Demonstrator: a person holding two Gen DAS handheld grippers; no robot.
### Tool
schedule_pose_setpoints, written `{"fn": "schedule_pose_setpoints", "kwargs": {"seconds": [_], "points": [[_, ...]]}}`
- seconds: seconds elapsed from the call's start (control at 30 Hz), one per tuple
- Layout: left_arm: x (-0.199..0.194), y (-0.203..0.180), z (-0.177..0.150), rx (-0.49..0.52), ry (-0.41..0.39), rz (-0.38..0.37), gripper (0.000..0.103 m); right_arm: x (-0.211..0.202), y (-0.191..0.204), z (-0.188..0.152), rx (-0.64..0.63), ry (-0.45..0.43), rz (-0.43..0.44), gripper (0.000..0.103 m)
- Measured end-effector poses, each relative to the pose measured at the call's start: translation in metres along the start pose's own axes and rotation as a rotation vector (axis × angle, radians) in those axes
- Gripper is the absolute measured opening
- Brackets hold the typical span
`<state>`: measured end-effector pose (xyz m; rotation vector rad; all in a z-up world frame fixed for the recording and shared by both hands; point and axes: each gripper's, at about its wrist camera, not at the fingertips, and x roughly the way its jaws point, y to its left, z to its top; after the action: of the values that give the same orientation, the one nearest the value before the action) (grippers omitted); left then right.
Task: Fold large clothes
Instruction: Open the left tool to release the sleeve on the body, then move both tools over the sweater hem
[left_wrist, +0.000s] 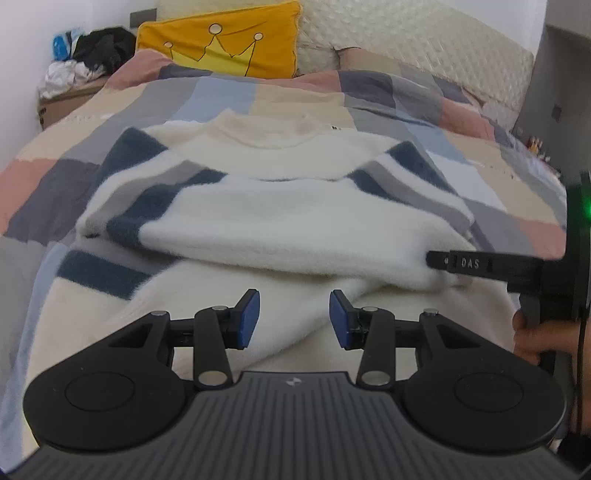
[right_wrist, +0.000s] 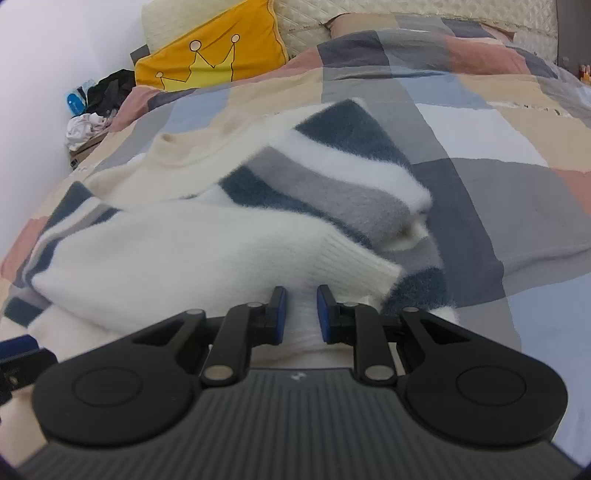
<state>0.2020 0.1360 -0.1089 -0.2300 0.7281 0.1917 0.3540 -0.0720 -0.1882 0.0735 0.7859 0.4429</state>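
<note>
A fluffy cream sweater (left_wrist: 280, 221) with blue and grey striped sleeves lies on the bed, both sleeves folded across its front. It also shows in the right wrist view (right_wrist: 177, 243). My left gripper (left_wrist: 294, 315) is open and empty, just above the sweater's lower part. My right gripper (right_wrist: 300, 312) is partly closed, its blue pads on either side of a fold of white ribbed cuff fabric (right_wrist: 301, 314). In the left wrist view the right gripper's fingers (left_wrist: 461, 263) reach into the sweater's right edge.
The bed carries a patchwork quilt (left_wrist: 399, 110) of pink, grey, blue and beige squares. A yellow crown pillow (left_wrist: 221, 40) leans on the quilted headboard. A bedside stand (left_wrist: 62, 99) at far left holds a pile of dark and white clothes.
</note>
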Motion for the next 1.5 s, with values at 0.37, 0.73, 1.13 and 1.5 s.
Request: {"fn": "schedule_pose_setpoints", "kwargs": {"seconds": [0.37,0.73,1.13,1.5], "points": [[-0.026,0.018,0.001,-0.127,-0.012,-0.035,0.048,-0.048,-0.015,0.000,0.089,-0.051,0.012,0.027],[-0.090,0.089,-0.021,-0.366,0.003,-0.031,0.059,-0.067,-0.081,-0.031,0.448,0.071,-0.080,0.064],[-0.122,0.183,-0.072,-0.681,0.102,0.076,0.065,-0.088,-0.088,-0.081,0.736,0.199,0.117,0.064],[-0.092,0.197,-0.089,-0.764,0.193,0.101,0.065,-0.111,-0.068,-0.093,0.672,0.231,0.162,0.064]]}}
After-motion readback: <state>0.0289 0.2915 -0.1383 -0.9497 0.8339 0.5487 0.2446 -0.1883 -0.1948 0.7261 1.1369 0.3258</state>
